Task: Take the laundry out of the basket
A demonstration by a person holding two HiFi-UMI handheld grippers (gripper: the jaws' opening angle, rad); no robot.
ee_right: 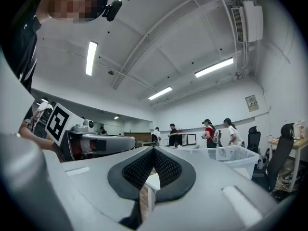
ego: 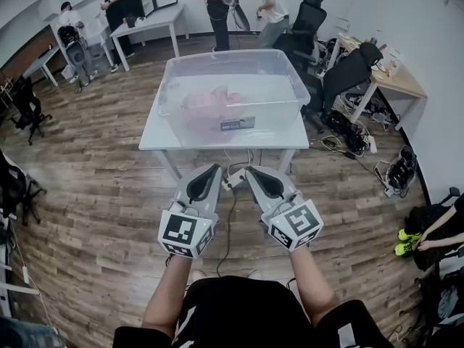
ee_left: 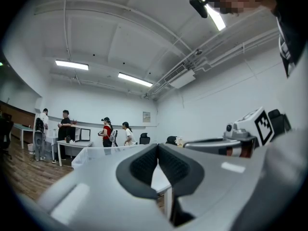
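Note:
A clear plastic basket (ego: 279,118) stands on a white table (ego: 154,141) ahead of me, with pink laundry (ego: 206,104) lying inside it. My left gripper (ego: 216,168) and right gripper (ego: 250,170) are held side by side above the wooden floor, short of the table's near edge. Both are shut and hold nothing. In the left gripper view the shut left gripper (ee_left: 157,146) points toward the basket (ee_left: 96,153). The right gripper (ee_right: 154,149) shows its dark pads meeting, with the basket (ee_right: 233,155) to its right.
Several people (ego: 217,6) stand at desks by the far wall. Black office chairs (ego: 348,71) and a wooden desk (ego: 395,82) crowd the right side, with cables (ego: 348,140) on the floor. A power strip (ego: 233,178) lies under the table.

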